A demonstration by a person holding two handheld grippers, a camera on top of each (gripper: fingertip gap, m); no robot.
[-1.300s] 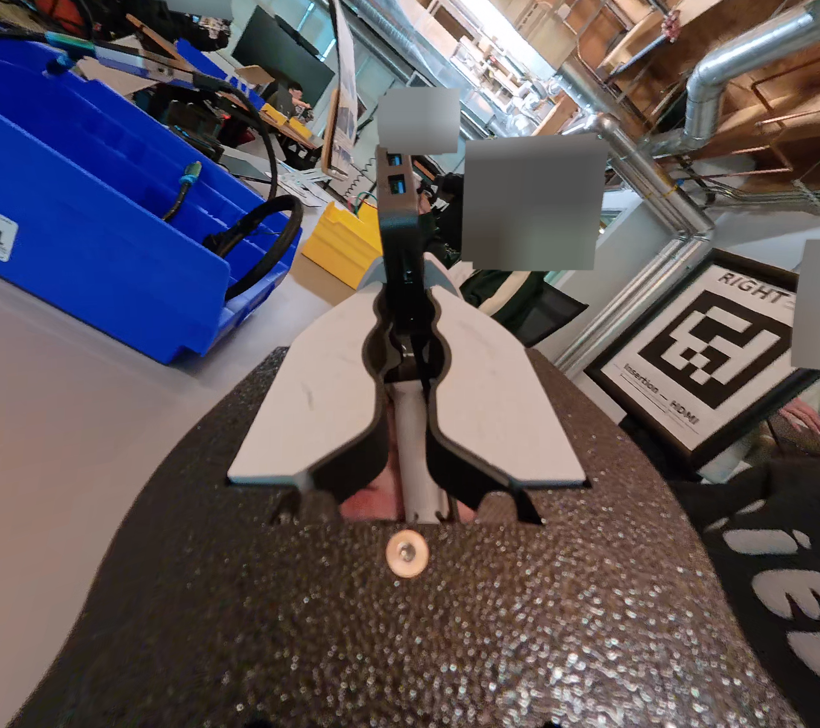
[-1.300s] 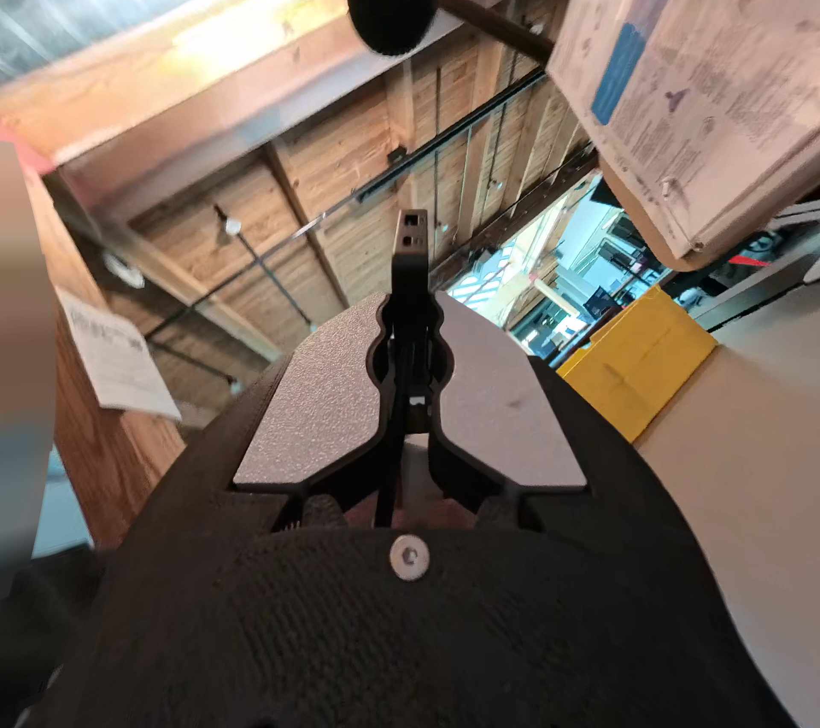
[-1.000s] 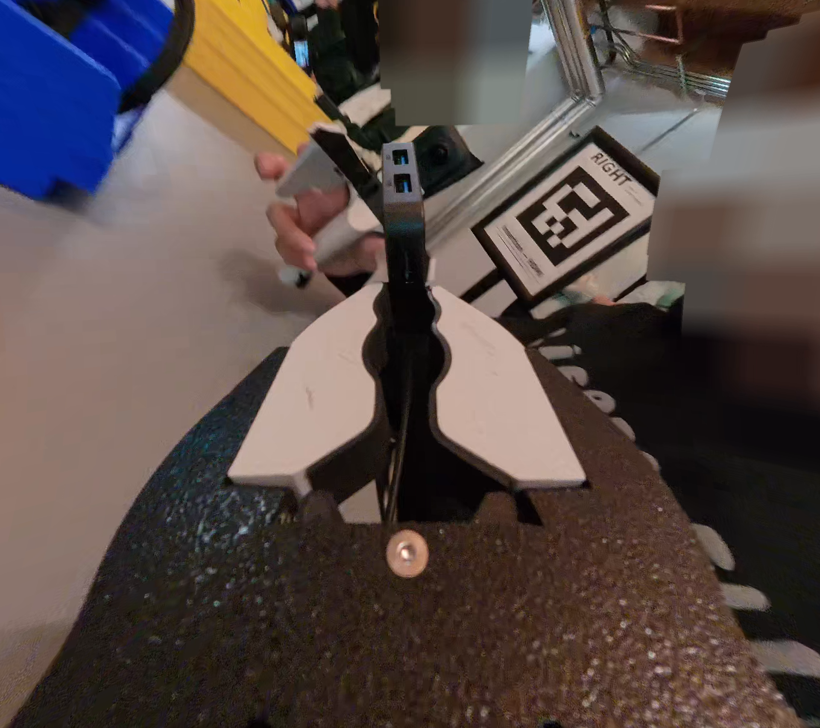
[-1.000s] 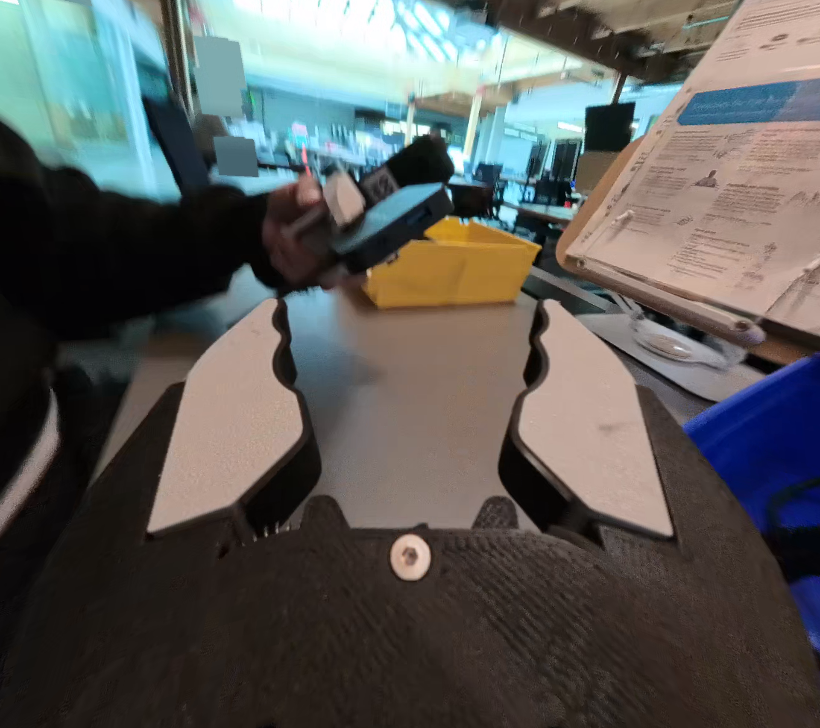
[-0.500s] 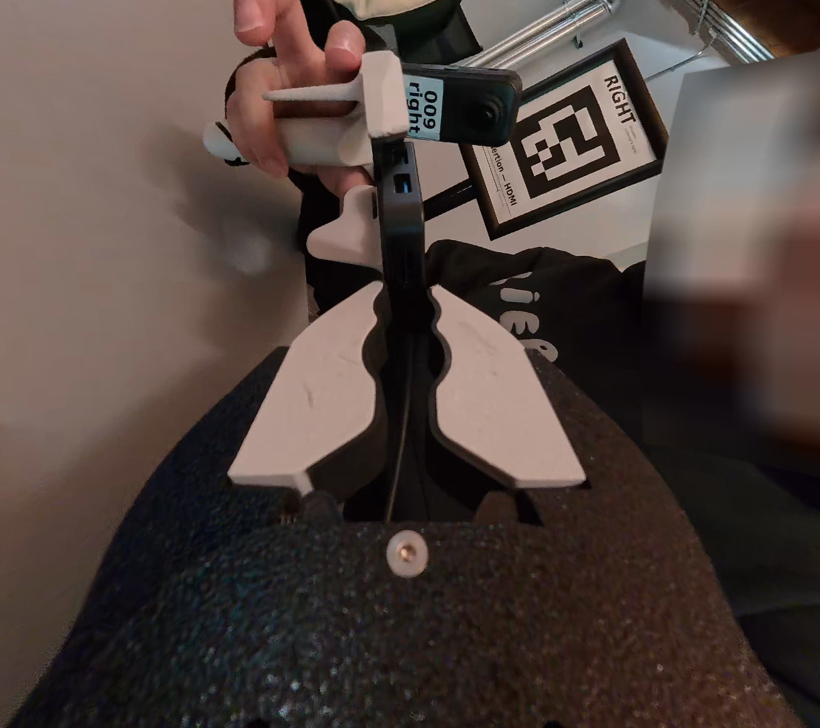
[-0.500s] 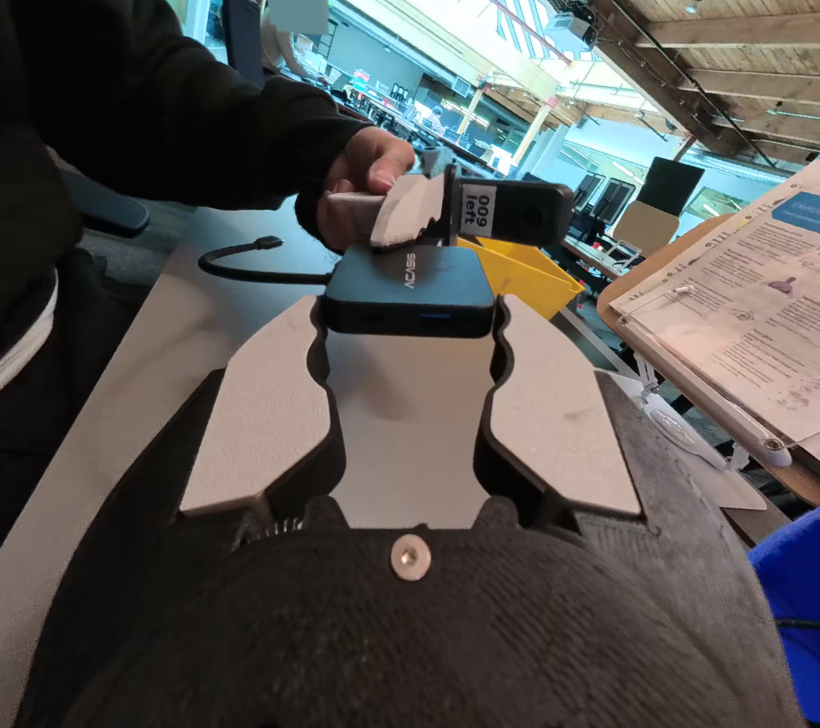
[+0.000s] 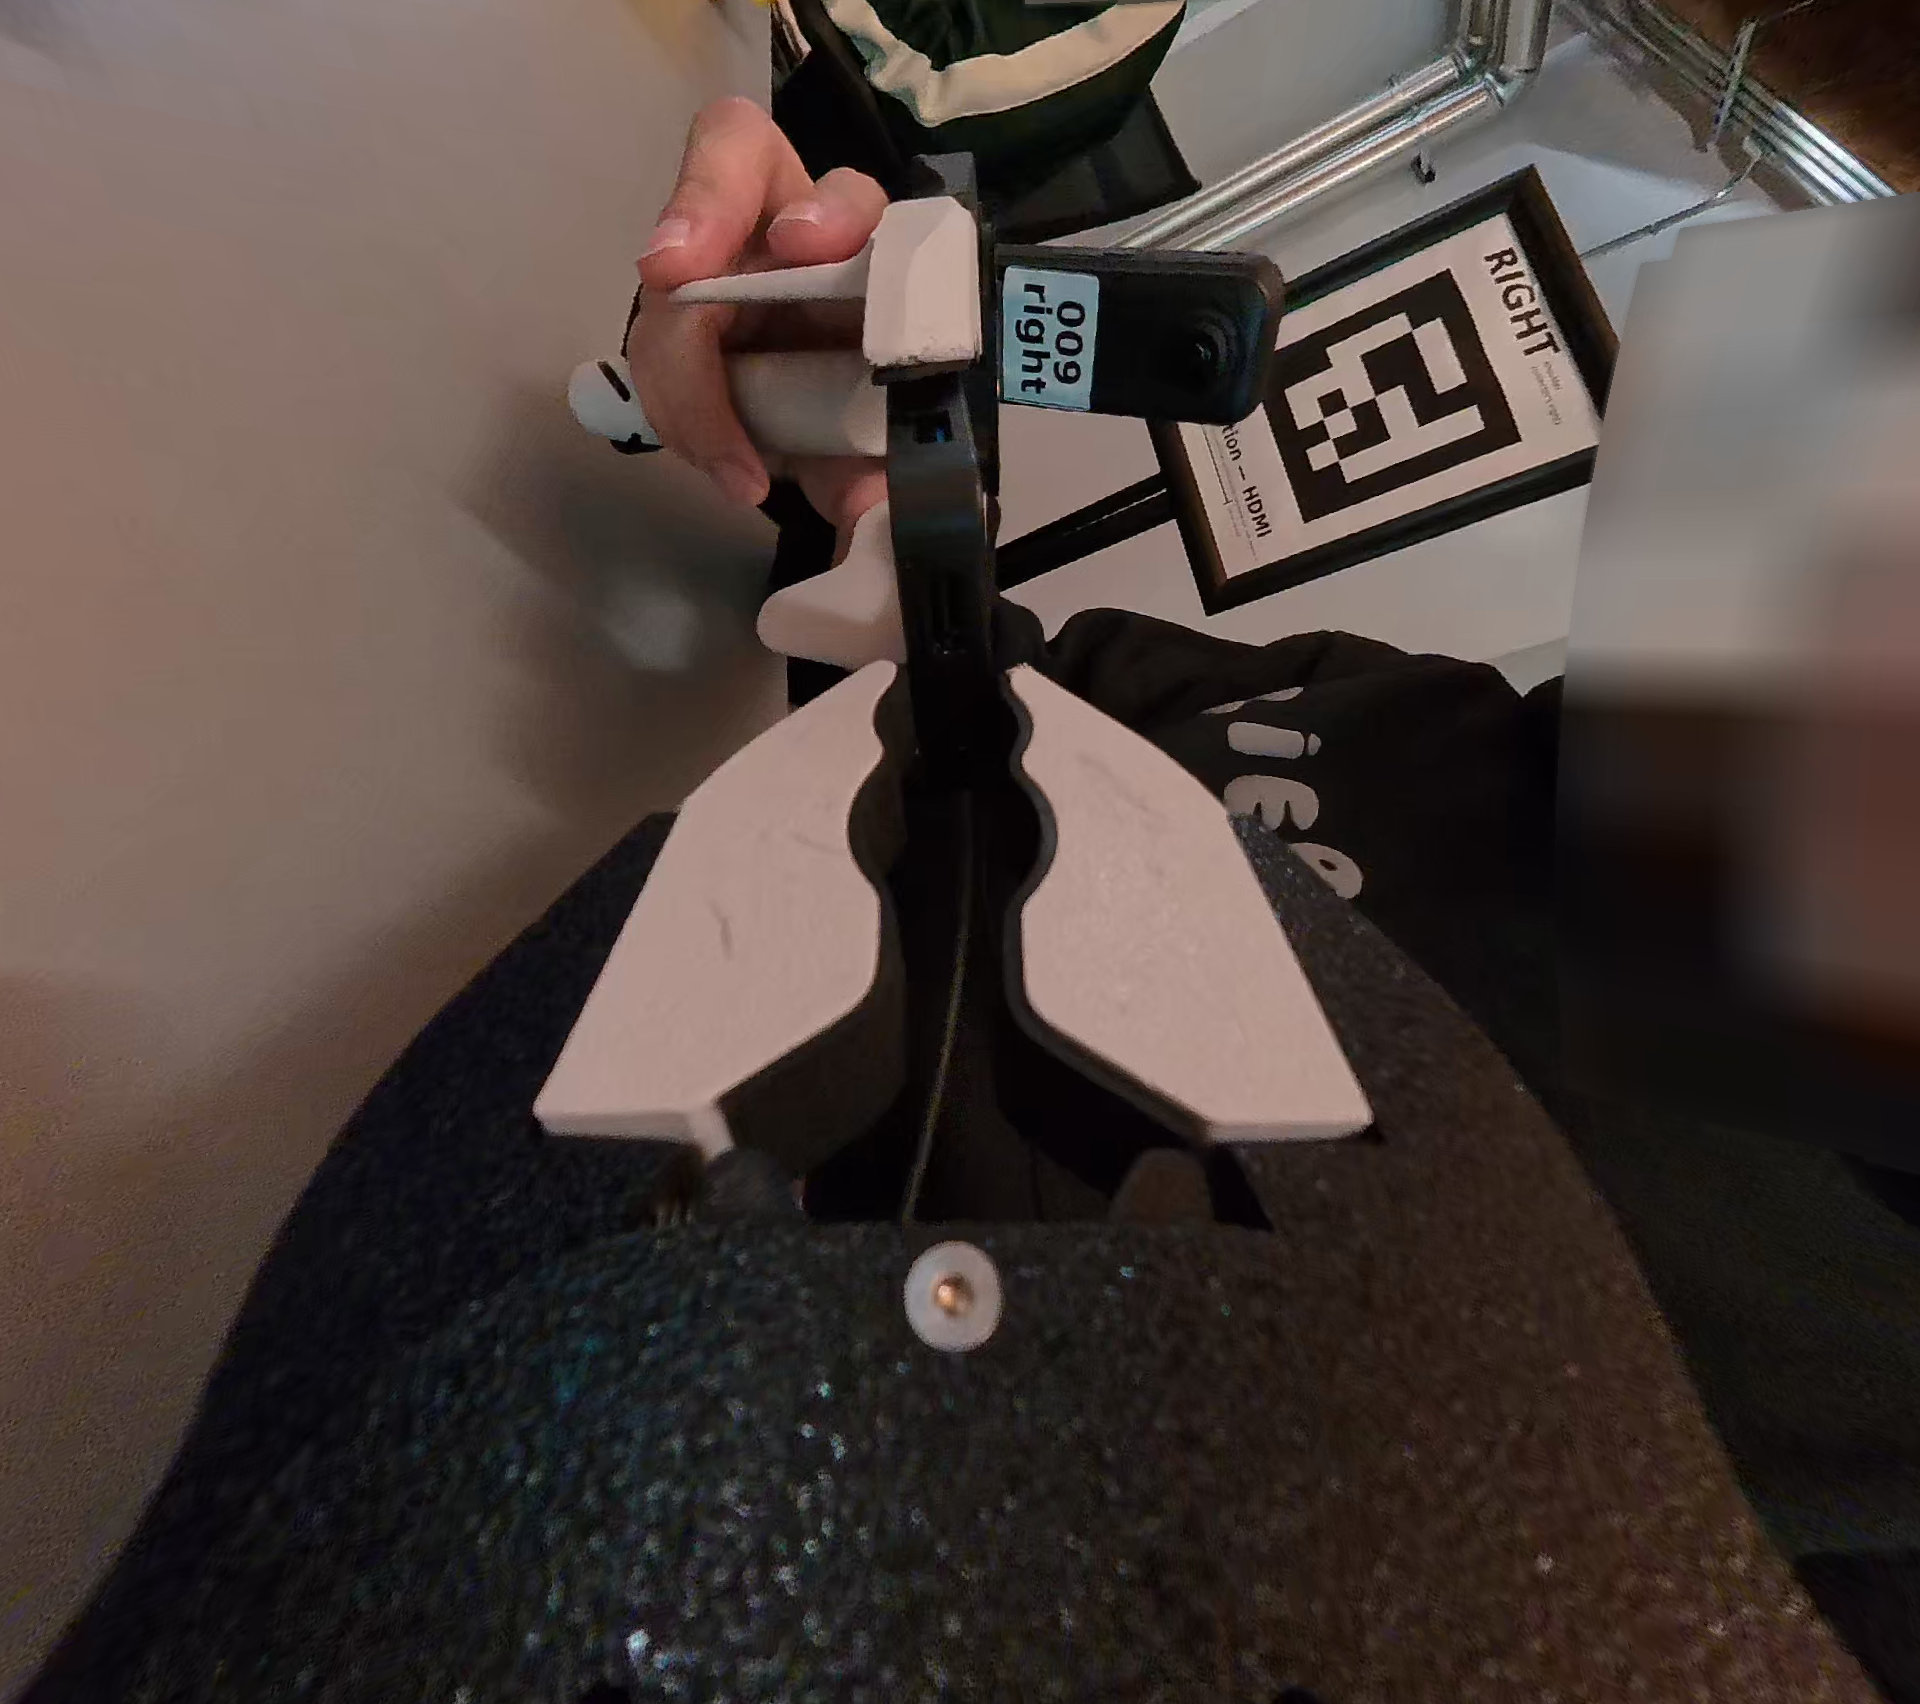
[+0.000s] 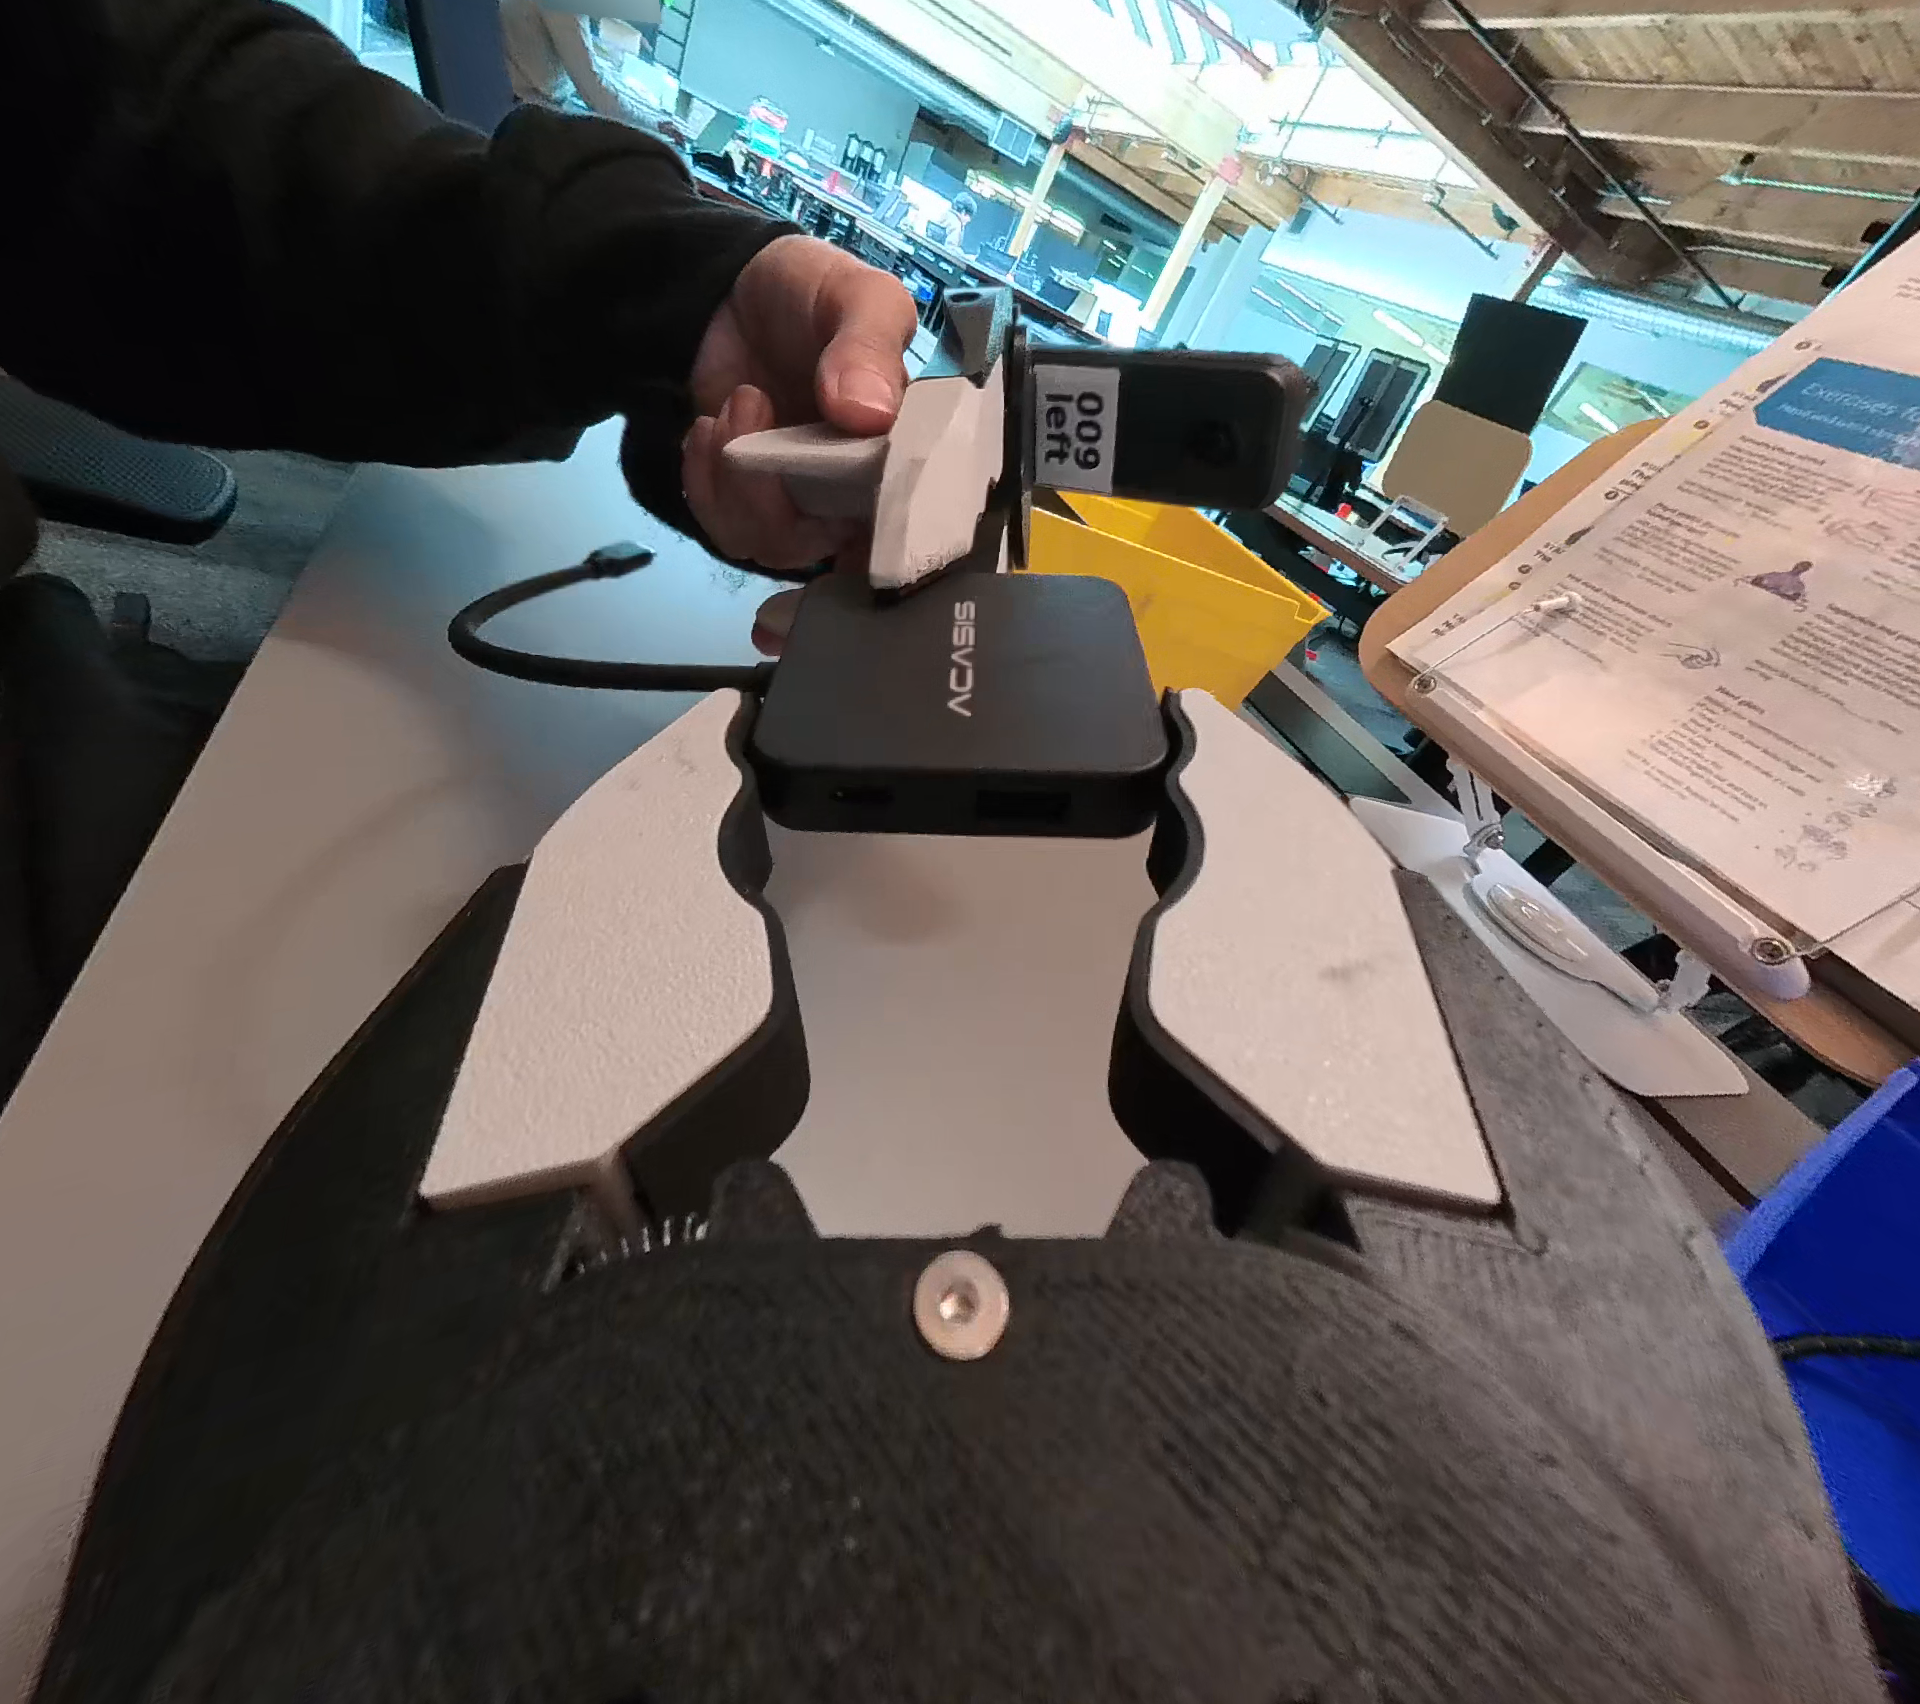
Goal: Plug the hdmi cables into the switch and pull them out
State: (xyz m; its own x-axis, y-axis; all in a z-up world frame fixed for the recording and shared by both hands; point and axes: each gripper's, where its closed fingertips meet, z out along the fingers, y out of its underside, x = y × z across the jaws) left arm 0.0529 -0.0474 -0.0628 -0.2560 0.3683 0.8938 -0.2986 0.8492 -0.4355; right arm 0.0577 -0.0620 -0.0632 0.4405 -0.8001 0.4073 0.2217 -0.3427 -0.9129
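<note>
Closing in from both sides now! On the left, the left gripper (image 7: 954,698) has its fingers pinching the black switch (image 8: 961,698) edge-on, the thin body standing up between the white pads, its short black lead (image 8: 561,626) trailing off over the pale desk (image 8: 312,719). Move across and here is the change: a second ago the right gripper (image 8: 961,781) hung back with its fingers wide and the switch well ahead of it; now it has come right up, and the switch sits between its fingertips, one on each side edge. The fingers look about closed onto those edges, though I cannot tell if they truly press. Both ports on the near face are bare. So the switch is braced from two ends, a handover or a steadying, I judge. Further right, a yellow bin (image 8: 1174,605) and a page stand (image 8: 1683,667) sit idle. No hdmi cable in sight yet; the plugging is still to come.
</note>
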